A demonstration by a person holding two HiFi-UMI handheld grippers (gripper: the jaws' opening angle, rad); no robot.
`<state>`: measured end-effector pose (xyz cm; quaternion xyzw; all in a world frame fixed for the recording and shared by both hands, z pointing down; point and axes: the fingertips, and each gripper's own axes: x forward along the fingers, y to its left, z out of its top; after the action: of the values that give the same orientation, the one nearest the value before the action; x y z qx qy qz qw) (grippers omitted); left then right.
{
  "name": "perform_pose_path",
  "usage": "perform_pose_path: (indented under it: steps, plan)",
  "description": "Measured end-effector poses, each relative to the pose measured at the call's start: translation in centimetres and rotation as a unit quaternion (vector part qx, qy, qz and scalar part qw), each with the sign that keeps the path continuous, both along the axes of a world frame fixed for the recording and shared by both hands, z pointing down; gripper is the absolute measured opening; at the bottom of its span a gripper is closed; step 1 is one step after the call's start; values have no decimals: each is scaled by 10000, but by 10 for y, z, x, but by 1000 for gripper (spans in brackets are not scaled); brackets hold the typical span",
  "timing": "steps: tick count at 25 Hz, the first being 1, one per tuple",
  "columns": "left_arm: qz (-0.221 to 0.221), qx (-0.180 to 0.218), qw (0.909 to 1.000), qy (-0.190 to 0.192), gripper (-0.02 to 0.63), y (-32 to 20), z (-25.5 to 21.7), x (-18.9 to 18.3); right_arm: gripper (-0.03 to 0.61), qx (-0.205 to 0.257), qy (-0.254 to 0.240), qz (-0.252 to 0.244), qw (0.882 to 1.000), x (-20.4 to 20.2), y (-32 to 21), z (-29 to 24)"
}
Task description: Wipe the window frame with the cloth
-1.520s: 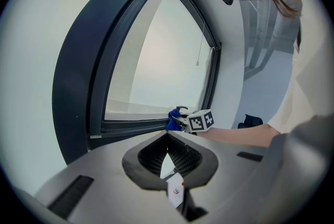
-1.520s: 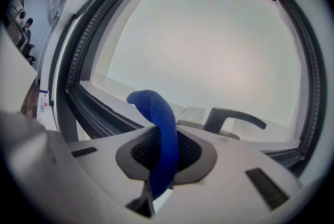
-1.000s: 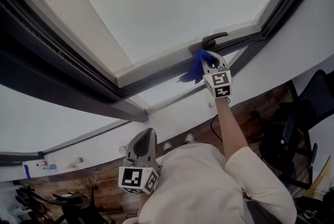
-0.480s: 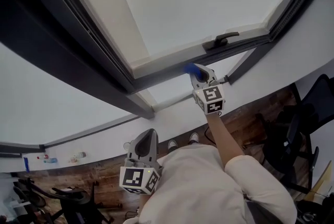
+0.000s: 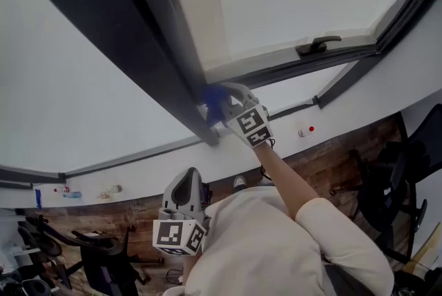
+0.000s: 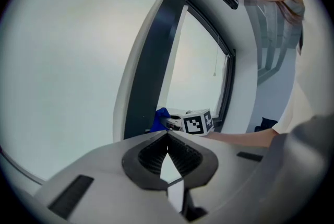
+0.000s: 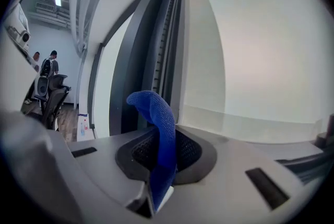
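Head view: one cloth in right gripper, at one window frame.

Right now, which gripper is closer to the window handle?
Right. The right gripper, holding the blue cloth, is up at the window frame, leftward along it from the handle. The left gripper is low by the person's chest, far below the handle.

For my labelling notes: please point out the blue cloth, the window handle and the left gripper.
blue cloth (image 7: 163, 124): right gripper view, strip above the jaws
window handle (image 5: 319, 45): head view, middle of lever
left gripper (image 6: 167, 136): left gripper view, where jaw tips meet
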<state>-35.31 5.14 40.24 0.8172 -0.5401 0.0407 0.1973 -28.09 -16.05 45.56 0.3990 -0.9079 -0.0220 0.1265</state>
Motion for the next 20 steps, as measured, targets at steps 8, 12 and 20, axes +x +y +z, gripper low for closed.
perform_pose_path:
  steps: [8,12,20]
  plan:
    - [-634,-23,9980,-27,8,25,-1,-46,44,66,477,-3,9988,-16,-3,33]
    - [-785,8,9969,-40,8,28,1,-59,44,198,586,-4,9981,-17,-8,29]
    - [-808,-30,9967,-101,8,26,1,-64,44,332,1074,-164,9935,-16,-8,31]
